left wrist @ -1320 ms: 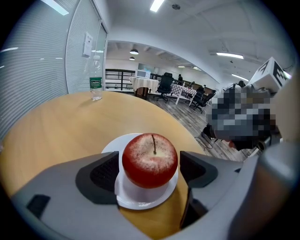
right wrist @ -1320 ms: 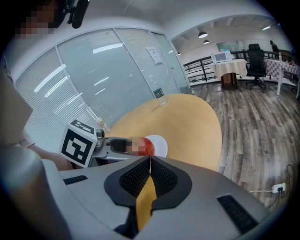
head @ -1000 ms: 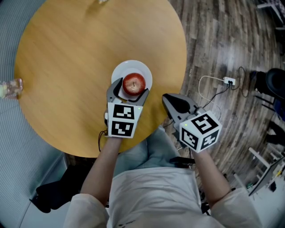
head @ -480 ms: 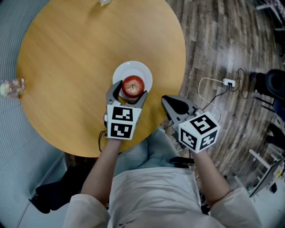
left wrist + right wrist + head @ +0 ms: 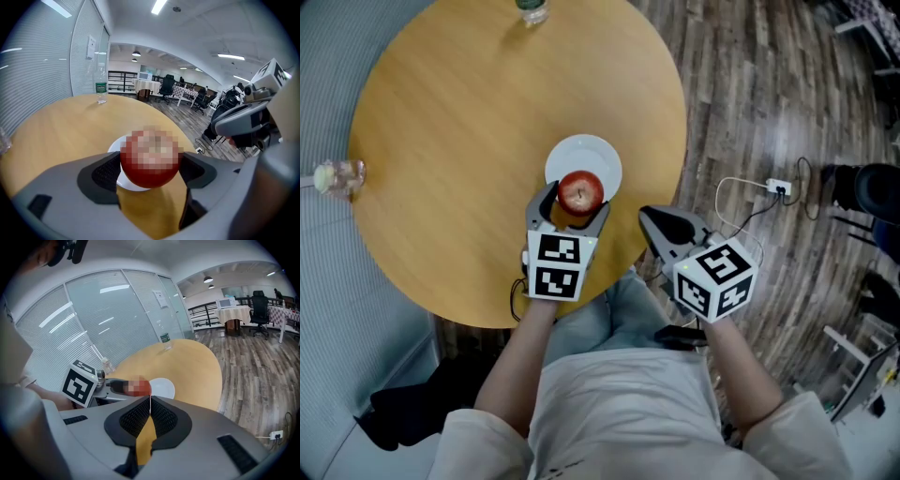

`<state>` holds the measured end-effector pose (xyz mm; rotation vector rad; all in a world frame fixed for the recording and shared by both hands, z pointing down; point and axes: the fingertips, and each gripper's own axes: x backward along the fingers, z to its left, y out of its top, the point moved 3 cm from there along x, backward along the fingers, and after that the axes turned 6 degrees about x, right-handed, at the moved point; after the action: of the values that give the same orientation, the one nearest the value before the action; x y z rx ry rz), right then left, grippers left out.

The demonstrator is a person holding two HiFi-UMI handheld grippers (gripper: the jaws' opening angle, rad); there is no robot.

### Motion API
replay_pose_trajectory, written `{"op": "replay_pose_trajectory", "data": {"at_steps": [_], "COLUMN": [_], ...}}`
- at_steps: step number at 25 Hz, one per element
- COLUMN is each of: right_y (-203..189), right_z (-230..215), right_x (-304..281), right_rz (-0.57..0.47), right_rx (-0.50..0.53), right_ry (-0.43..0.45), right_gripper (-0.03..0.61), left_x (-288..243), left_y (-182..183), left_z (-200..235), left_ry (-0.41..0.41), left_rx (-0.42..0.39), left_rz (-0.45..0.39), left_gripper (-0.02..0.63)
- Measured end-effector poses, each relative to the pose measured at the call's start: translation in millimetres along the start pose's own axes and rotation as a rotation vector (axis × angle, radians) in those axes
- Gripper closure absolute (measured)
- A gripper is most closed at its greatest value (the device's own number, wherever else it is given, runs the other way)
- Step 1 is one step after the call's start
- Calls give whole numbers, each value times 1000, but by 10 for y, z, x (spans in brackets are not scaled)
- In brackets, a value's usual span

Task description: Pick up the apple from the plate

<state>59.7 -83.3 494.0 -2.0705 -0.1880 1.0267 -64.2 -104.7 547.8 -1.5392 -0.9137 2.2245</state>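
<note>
The left gripper is clamping the apple by its sides between both pads. The apple is showing round, glossy and deep red, paler around the stem dimple. It is sitting over the near rim of the white plate on the round wooden table. The right gripper is waiting off the table's edge, jaws pressed together on nothing.

In the lower centre the right gripper has its two black pads pressed together, with nothing between them. Behind it, at the middle left, the left gripper holds the red apple just beside the white plate on the round wooden table.
</note>
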Motion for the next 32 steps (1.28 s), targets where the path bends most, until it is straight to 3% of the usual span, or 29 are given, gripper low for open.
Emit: {"op": "replay_pose_trajectory", "data": {"at_steps": [13,32], "right_y": [123,330], "right_z": [293,543], "right_x": [401,939], "right_rz": [-59,-166], "right_rx": [80,113], "right_ry": [-10,-57], "right_gripper": [548,548], "left_x": [623,1346], "left_y": [68,103], "left_z": [-236,-642], "left_ry": [-6,-50], "left_rx": [7,-7], "left_rz": [-73,-149], "left_gripper": [224,225]}}
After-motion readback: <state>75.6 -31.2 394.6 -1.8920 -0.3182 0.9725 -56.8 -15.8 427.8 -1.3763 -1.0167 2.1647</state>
